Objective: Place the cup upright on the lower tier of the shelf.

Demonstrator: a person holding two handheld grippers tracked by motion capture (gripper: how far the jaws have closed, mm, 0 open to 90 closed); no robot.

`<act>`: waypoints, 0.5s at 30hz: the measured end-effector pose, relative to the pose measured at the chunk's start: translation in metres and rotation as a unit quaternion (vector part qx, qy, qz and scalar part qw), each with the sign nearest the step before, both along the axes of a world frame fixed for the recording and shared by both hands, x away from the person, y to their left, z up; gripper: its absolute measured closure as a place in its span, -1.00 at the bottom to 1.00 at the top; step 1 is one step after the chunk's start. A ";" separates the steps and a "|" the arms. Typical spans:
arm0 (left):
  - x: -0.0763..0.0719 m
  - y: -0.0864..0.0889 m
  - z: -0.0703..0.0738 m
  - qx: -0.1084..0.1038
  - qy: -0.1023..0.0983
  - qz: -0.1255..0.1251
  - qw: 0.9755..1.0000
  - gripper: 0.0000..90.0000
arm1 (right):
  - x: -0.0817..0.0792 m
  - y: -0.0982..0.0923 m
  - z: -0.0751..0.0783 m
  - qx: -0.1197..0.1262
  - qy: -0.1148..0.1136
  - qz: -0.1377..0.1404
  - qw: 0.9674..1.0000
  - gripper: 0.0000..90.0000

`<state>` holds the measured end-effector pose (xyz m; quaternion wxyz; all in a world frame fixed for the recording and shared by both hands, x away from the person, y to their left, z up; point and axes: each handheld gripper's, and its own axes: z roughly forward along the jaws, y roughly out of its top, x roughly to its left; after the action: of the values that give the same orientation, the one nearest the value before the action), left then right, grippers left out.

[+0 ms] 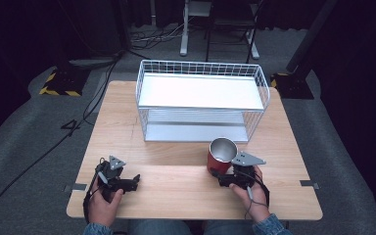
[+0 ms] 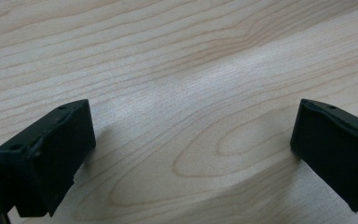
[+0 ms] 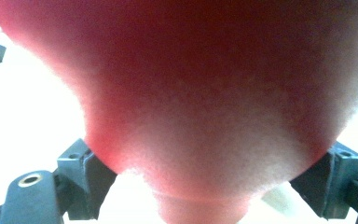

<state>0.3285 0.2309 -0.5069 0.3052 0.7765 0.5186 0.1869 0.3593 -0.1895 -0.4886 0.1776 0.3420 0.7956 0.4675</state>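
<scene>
Red cup [image 1: 221, 155], steel-lined, open end up, slightly tilted, sits on wooden surface [image 1: 176, 178] at front right, just in front of white wire rack [image 1: 201, 100]. In right gripper view the cup wall [image 3: 205, 102] is blurred, very close, w/ one black jaw against each flank. Right hand-held gripper [image 1: 223, 177] is clamped on the cup's lower body; right hand [image 1: 252, 192] holds it from behind, grey plate on top, cable trailing toward sleeve.

Left hand-held gripper [image 1: 136, 180] lies low over surface at front left, well apart from cup, held by left hand [image 1: 104, 199]. Left gripper view: jaws spread wide, bare wood grain [image 2: 191, 93] between them, nothing held.

Rack: two tiers, white shelf on top, lower tray beneath, at centre-rear of surface
</scene>
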 end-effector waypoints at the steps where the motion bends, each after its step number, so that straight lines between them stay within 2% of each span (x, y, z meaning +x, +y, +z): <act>1: 0.000 0.000 0.000 0.000 0.000 0.000 1.000 -1.00 | 0.001 0.001 0.002 0.001 0.000 0.001 1.000 -0.62; 5: 0.000 0.000 0.000 0.000 0.000 0.000 1.000 -1.00 | 0.007 0.004 0.008 0.005 0.000 0.004 1.000 -0.62; 15: 0.000 0.000 0.000 0.000 0.000 0.000 1.000 -1.00 | 0.033 0.015 0.019 0.004 0.005 0.004 1.000 -0.62</act>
<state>0.3285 0.2309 -0.5069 0.3051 0.7765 0.5186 0.1870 0.3920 -0.1748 -0.4697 0.1708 0.3419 0.7958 0.4697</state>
